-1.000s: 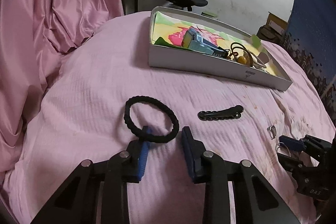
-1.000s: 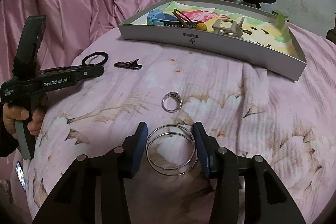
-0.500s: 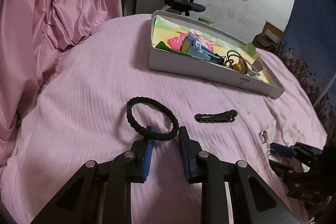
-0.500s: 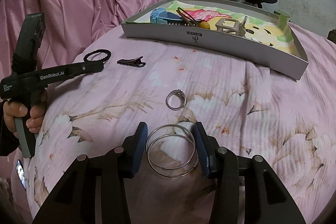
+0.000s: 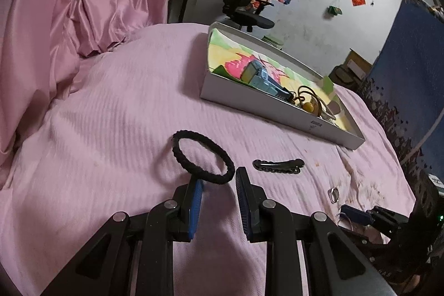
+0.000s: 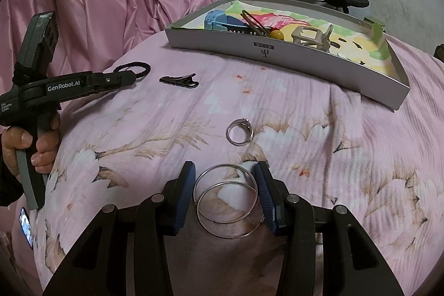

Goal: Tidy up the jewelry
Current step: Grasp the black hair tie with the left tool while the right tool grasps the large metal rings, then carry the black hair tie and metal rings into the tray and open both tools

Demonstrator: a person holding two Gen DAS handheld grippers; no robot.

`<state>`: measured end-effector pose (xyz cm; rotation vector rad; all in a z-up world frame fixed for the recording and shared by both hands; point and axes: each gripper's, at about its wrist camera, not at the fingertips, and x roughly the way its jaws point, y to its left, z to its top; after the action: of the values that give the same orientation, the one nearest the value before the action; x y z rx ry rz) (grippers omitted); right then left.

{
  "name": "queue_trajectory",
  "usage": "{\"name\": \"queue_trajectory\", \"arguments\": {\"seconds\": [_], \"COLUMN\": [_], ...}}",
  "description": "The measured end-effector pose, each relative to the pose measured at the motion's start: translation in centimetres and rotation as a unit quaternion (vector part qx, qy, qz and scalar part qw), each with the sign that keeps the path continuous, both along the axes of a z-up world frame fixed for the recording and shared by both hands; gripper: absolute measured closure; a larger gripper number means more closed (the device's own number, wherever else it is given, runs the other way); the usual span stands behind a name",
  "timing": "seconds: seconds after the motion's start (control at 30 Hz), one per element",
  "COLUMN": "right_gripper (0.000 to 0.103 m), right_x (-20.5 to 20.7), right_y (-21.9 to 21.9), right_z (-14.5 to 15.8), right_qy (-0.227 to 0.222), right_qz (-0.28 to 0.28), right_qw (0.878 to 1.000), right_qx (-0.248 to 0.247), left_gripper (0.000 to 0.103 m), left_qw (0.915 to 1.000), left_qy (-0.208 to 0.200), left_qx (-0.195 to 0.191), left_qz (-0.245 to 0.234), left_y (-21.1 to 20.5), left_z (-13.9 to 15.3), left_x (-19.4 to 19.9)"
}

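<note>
A black braided hair tie (image 5: 202, 156) lies on the pink bedspread, its near arc between the tips of my left gripper (image 5: 219, 178), which is open with a narrow gap. To its right lies a black hair clip (image 5: 279, 166), then a small silver ring (image 5: 333, 193). My right gripper (image 6: 224, 171) is open and straddles two thin silver hoops (image 6: 227, 201), pads close to their sides. The silver ring (image 6: 240, 132) sits just ahead of it. The grey cardboard tray (image 6: 305, 60) at the back holds a blue hair claw (image 6: 219, 20), a bead hair tie and a pale claw clip.
Pink satin drapes (image 5: 83, 4) rise along the left of the bed. A person's hand (image 6: 41, 146) holds the left gripper's handle, with a lit phone (image 6: 25, 226) below it. An office chair (image 5: 244, 4) and a blue panel (image 5: 410, 79) stand beyond the bed.
My left gripper's fingers have drawn closer together around the hair tie's near arc and the view has tipped upward. The right gripper has barely moved over the hoops.
</note>
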<state>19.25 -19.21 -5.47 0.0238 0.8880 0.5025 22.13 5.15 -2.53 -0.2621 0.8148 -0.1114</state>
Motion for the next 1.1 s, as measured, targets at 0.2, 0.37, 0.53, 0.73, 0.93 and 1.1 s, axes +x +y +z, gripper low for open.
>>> {"name": "queue_trajectory", "arguments": {"seconds": [0.2,0.37,0.53,0.73,0.93,1.1], "right_gripper": [0.063,0.063,0.063,0.063,0.063,0.063], "right_x": [0.1,0.1,-0.1,-0.3,0.0,0.8], "right_y": [0.5,0.6,0.5,0.0,-0.9,-2.2], "right_z": [0.2,0.3,0.8,2.0,3.3,5.1], "right_qy": [-0.002,-0.004,-0.012,-0.031,-0.052,-0.075], "right_qz": [0.004,0.005,0.004,0.002,-0.007,-0.022], "right_qw": [1.0,1.0,1.0,0.999,0.998,0.997], "right_qx": [-0.001,-0.001,0.004,0.014,0.022,0.029], "left_gripper": [0.083,0.096,0.097,0.097,0.097,0.097], "left_qw": [0.9995,0.9999,0.9996,0.9965,0.9946,0.9922], "left_qy": [0.002,-0.002,-0.017,-0.044,-0.057,-0.076], "left_qx": [-0.019,-0.004,0.023,0.058,0.054,0.05], "left_qz": [0.024,0.015,-0.003,-0.041,-0.067,-0.086], "left_y": [0.7,0.1,-1.0,-2.8,-4.0,-5.2], "left_z": [-0.3,-0.1,0.5,2.1,3.5,4.9], "left_x": [0.0,0.0,-0.6,-1.6,-1.7,-1.1]}}
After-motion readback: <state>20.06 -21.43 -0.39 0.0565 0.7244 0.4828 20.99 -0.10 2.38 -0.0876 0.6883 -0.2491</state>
